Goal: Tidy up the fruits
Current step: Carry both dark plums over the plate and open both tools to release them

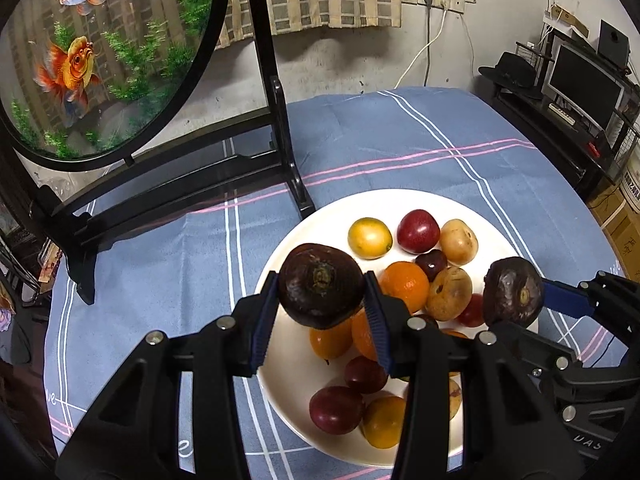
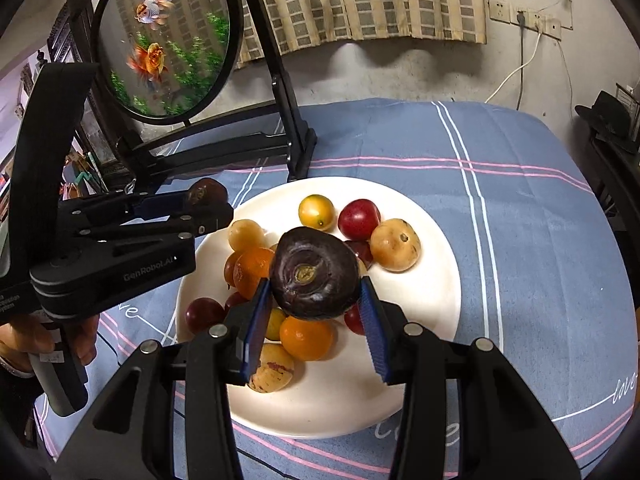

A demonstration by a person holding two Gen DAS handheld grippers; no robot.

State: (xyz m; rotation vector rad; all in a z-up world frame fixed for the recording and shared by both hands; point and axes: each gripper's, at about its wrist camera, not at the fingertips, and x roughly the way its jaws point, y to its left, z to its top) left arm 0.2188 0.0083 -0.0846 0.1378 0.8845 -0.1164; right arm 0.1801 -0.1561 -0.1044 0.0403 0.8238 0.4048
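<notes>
Your left tool is pinching a dark purple fruit between its blue pads, held above the near-left part of the white plate. Your right tool is pinching a second dark purple fruit the same way, stem scar facing the camera, above the middle of the plate. In the left wrist view the right tool's fruit hangs just right of the pile; in the right wrist view your left tool sits at the plate's far-left rim.

The plate rests on the worktop's blue striped cloth and carries loose fruit: orange ones, red ones, tan-yellow ones.

The left tool's body reads "GenRobot.AI". The cloth has "love" in white script. A round goldfish screen stands on the worktop behind the plate.
</notes>
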